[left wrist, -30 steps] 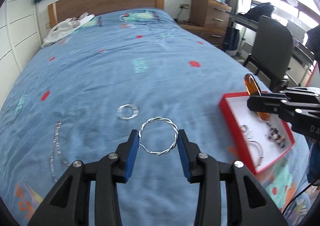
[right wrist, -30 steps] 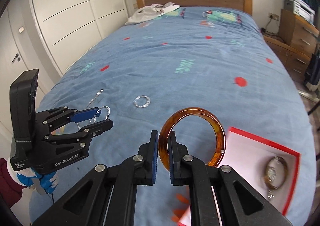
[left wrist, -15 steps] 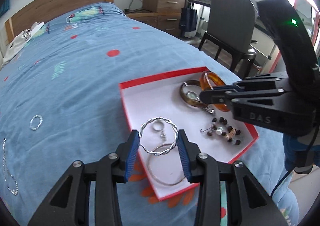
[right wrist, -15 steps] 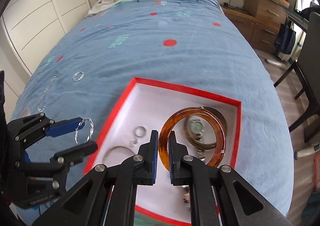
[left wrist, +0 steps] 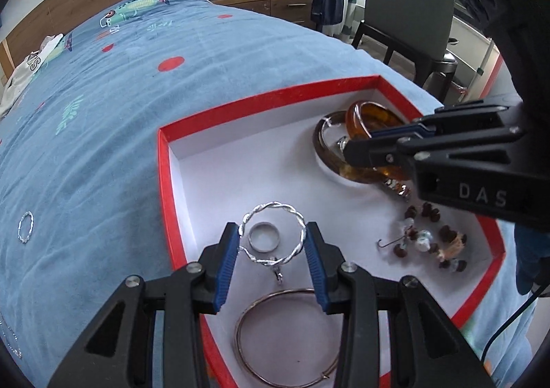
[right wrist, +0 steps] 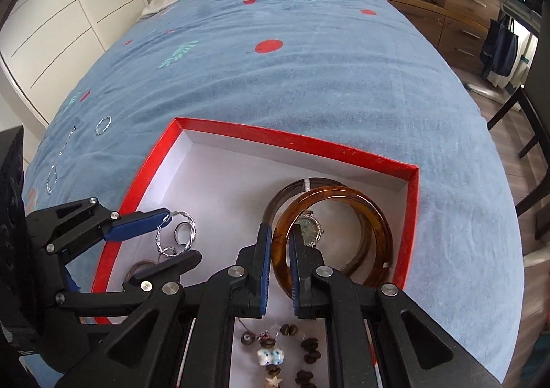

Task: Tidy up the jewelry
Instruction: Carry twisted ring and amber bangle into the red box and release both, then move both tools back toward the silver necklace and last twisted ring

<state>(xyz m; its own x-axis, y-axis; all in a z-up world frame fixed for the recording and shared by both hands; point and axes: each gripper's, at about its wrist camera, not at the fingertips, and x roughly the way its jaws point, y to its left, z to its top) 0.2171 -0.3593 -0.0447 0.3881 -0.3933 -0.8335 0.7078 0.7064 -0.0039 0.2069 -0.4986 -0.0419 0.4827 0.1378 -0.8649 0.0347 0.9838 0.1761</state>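
The left gripper (left wrist: pixel 271 247) is pinching a twisted silver bangle (left wrist: pixel 273 233) across its width between its blue pads, holding it just over the near left part of the red box (left wrist: pixel 165 181). The right gripper (right wrist: pixel 278 252) is clamping the rim of an amber bangle (right wrist: pixel 343 219) with its jaws pressed nearly together, the hoop tilting over the far right corner of the same box.

Under the silver bangle, a plain silver ring (left wrist: pixel 264 236) is lying on the white floor of the box, with a small charm (left wrist: pixel 277 274) just beside it and a large thin hoop (left wrist: pixel 285 336) nearer the front edge. Beneath the amber bangle a dark brown bangle (right wrist: pixel 292 192) is sitting flat, and a wristwatch (right wrist: pixel 309 228) is resting inside it. Toward the near right corner a beaded bracelet (left wrist: pixel 433 243) of dark brown and pale beads is lying loose.

The box is sitting on a blue bedspread (right wrist: pixel 292 78). Out on the cover, well apart from the box, a small twisted ring (left wrist: pixel 25 226) and a sparkling chain (right wrist: pixel 58 161) are lying on the fabric.
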